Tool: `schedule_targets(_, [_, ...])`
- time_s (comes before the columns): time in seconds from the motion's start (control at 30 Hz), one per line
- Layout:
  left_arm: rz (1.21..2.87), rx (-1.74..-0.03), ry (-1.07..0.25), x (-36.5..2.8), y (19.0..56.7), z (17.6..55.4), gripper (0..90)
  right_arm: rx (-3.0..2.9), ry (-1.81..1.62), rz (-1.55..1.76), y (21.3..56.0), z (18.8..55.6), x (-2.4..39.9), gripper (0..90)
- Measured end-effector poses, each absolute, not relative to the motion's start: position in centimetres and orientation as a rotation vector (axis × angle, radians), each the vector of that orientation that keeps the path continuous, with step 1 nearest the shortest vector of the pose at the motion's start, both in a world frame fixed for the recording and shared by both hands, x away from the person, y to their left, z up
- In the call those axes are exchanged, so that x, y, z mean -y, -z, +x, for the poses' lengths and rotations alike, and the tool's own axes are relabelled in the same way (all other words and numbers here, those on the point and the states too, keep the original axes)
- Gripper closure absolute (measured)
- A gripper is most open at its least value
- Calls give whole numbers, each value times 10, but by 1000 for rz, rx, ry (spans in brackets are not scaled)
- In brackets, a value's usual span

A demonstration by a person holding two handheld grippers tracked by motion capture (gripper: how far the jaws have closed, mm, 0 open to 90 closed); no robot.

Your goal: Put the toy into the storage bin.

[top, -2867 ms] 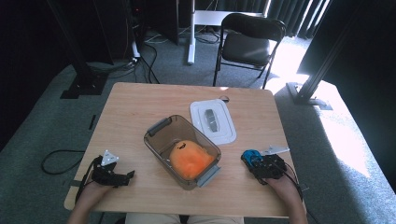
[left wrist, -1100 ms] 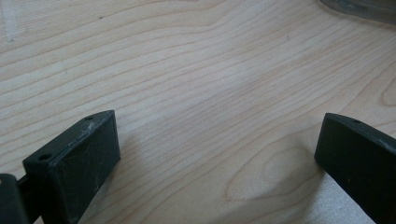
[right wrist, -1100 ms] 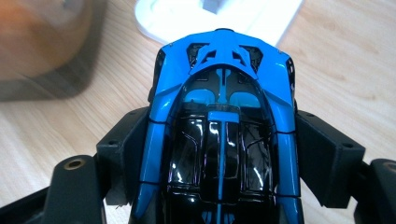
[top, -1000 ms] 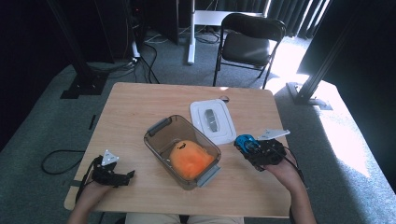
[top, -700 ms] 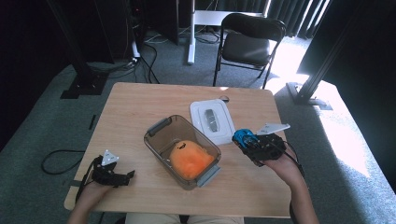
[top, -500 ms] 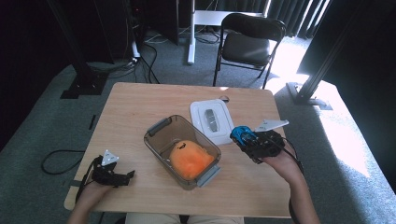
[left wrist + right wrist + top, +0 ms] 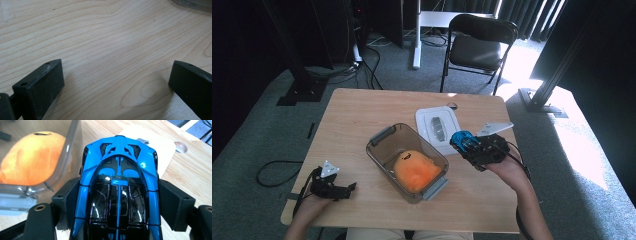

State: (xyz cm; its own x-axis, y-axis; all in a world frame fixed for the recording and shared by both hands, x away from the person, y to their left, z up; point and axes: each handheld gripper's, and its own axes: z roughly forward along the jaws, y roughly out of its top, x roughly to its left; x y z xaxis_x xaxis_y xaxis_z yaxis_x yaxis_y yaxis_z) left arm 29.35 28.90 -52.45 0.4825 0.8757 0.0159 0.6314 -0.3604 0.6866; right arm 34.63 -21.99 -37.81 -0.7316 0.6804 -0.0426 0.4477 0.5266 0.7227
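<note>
Your right gripper [image 7: 466, 144] has its jaws closed against both flanks of a blue and black toy car [image 7: 118, 187], which you are holding raised above the wooden table [image 7: 362, 115], just right of the clear plastic container [image 7: 407, 161] and over the near edge of the white lid [image 7: 438, 127] lying flat behind it. In the right gripper view the car's nose points away from you, with the container wall close on its left. Inside that container sits an orange plush toy [image 7: 416, 170], filling its nearer end. Your left gripper [image 7: 117, 82] rests low at the table's near left corner, well apart from the container, its jaws spread wide with only bare wood grain between them
</note>
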Motion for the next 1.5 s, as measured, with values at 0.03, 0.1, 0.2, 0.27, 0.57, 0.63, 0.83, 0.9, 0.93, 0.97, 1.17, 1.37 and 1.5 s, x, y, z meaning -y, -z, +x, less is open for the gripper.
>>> schedule_targets(0.03, [2112,-1239,-512,-289,525,294,5,-2446,-1026,937,377,347,218,250])
schedule_targets(0.1, [2113,-1239,-512,-289,524,294,5,-2456,-1025,919,375,347,214,250])
schedule_targets(0.2, [2112,-1239,-512,-289,524,294,5,-2466,-1018,907,373,349,208,250])
schedule_targets(0.27, [2113,-1239,-512,-289,524,294,5,-2474,-1023,899,371,350,204,250])
schedule_targets(0.57, [2113,-1238,-510,-289,524,294,5,-2501,-1026,867,365,354,183,250])
schedule_targets(0.63, [2114,-1239,-511,-289,524,294,5,-2511,-1020,854,365,356,172,250])
schedule_targets(0.83, [2114,-1238,-511,-289,524,294,5,-2526,-1020,829,365,359,153,250])
schedule_targets(0.9, [2114,-1238,-511,-289,524,294,5,-2530,-1021,827,364,359,150,250])
schedule_targets(0.93, [2114,-1238,-511,-289,524,294,5,-2534,-1013,818,364,359,143,250])
schedule_targets(0.97, [2114,-1238,-511,-289,524,294,5,-2540,-1013,819,364,359,141,250])
schedule_targets(1.17, [2114,-1239,-510,-289,524,294,5,-2555,-1008,797,362,361,125,250])
schedule_targets(1.37, [2114,-1239,-510,-289,524,294,5,-2572,-1008,778,362,363,107,250])
schedule_targets(1.5, [2114,-1237,-511,-289,524,294,5,-2585,-1015,769,362,364,96,250])
